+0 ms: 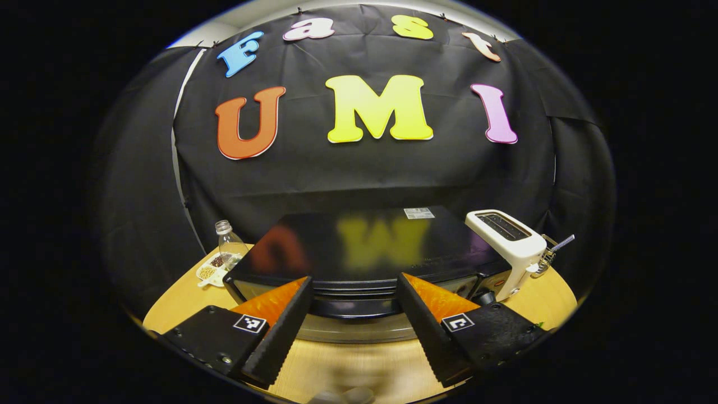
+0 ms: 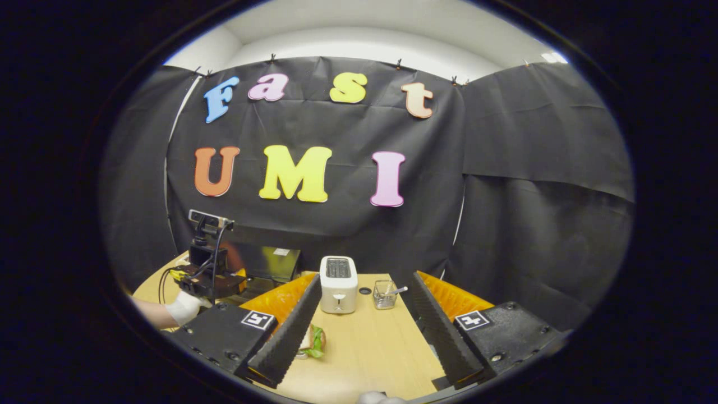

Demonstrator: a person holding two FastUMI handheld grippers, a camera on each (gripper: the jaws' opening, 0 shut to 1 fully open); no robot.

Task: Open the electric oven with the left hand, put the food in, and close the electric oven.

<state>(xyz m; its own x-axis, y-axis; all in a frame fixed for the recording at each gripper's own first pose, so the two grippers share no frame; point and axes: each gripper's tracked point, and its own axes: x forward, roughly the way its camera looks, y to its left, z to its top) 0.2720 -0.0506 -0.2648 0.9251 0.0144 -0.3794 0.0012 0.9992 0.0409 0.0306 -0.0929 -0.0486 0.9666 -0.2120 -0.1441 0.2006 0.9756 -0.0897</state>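
Left hand-held gripper point(image 1: 354, 314) spread before the oven point(image 1: 359, 252), toaster point(image 1: 507, 238) just beside it.

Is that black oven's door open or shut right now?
Shut, it seems: the oven shows its door upright against the front, the open left gripper hovering before it.

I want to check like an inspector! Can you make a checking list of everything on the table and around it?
Surface: wooden table, mostly bare in front.
Job's things: black electric oven, door shut; sandwich lying on the table.
Clutter: white toaster, wire basket, plastic bottle, seed tray.
Grippers: left gripper open, in front of the oven; right gripper open, above the table.
Cables: black cables on the other gripper.
Surroundings: black cloth wall.
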